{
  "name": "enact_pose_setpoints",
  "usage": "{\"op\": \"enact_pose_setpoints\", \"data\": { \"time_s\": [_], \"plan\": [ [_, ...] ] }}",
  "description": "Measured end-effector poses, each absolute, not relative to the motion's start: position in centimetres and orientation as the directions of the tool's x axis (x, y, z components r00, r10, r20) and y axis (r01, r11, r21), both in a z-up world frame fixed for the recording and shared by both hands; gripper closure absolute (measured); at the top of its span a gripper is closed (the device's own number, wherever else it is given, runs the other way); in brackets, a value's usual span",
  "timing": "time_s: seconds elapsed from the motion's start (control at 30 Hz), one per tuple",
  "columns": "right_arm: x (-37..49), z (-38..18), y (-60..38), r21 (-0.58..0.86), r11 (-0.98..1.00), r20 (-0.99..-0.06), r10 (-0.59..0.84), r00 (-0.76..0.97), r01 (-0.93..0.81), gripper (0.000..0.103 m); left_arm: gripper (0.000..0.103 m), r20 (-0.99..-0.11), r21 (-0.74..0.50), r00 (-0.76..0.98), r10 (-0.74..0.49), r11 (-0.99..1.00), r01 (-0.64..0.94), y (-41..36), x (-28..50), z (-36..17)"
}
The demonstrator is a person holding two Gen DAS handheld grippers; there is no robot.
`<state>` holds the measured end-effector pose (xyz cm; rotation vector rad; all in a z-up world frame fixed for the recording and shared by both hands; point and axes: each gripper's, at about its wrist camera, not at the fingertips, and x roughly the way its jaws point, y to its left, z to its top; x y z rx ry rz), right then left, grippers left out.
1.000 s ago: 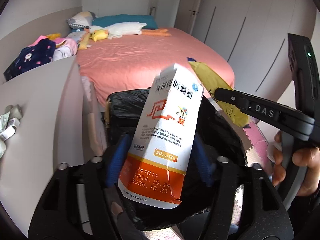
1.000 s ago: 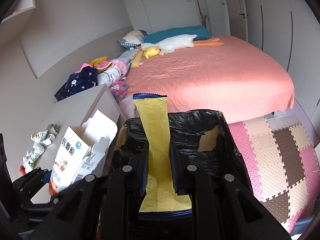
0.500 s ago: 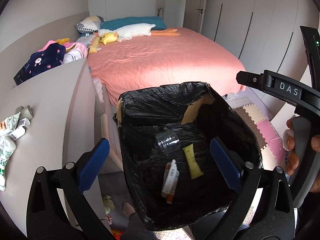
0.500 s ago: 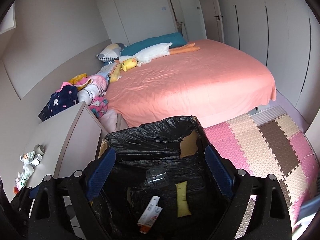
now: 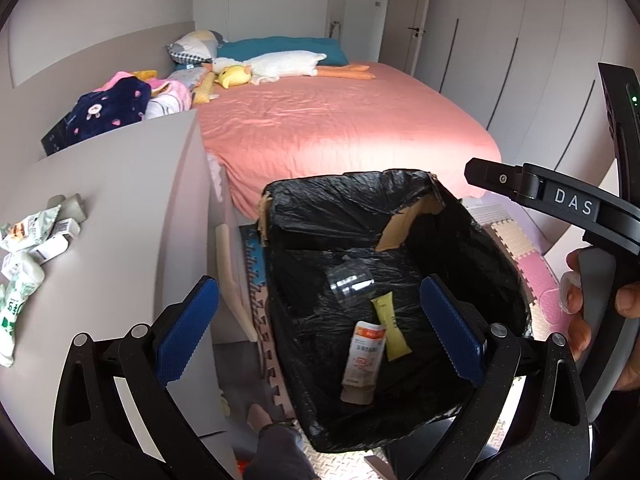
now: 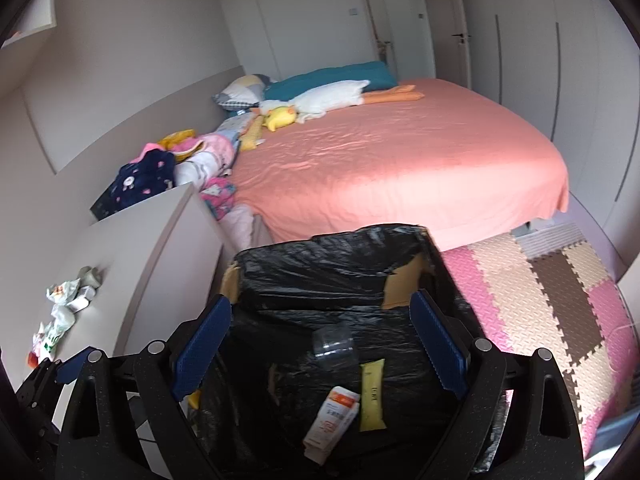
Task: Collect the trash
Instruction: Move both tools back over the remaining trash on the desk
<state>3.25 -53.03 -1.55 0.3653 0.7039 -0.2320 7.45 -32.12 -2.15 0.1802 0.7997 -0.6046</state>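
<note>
Both hand-held grippers, left and right, spread wide, empty, above black-plastic-lined cardboard bin holding flat medicine box, yellow sachet, clear cup.

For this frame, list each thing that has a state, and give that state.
Left hand-held gripper: open, empty.
Right hand-held gripper: open, empty.
Black-lined cardboard bin: open.
White-and-orange medicine box: lying in bin.
Yellow sachet: lying in bin.
Clear plastic cup: on its side in bin.
Crumpled wrappers: on cabinet top.

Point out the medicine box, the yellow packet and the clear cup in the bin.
medicine box (image 5: pixel 362 360), left wrist view, printed face.
yellow packet (image 6: pixel 372 396), right wrist view, middle.
clear cup (image 5: pixel 350 282), left wrist view, side wall.
</note>
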Motion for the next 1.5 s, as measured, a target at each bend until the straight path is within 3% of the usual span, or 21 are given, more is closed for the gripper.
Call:
{"op": "enact_pose_setpoints", "data": {
  "time_s": [1.03, 1.5],
  "plan": [
    [8.2, -2.6, -37.2, 0.188, 0.982, -0.691, 0.112, 0.714, 0.028, 0.012, 0.006, -0.709, -0.043, 0.656, -0.259, 0.944, 0.326, -17.8, 7.5, -2.3],
    [10.0, -2.4, -29.9, 0.236, 0.965, -0.686, 0.249, 0.683, -0.114, 0.012, 0.006, -0.708, -0.038, 0.690, -0.153, 0.983, 0.180, -9.9, 7.9, -2.5]
  ]
}}
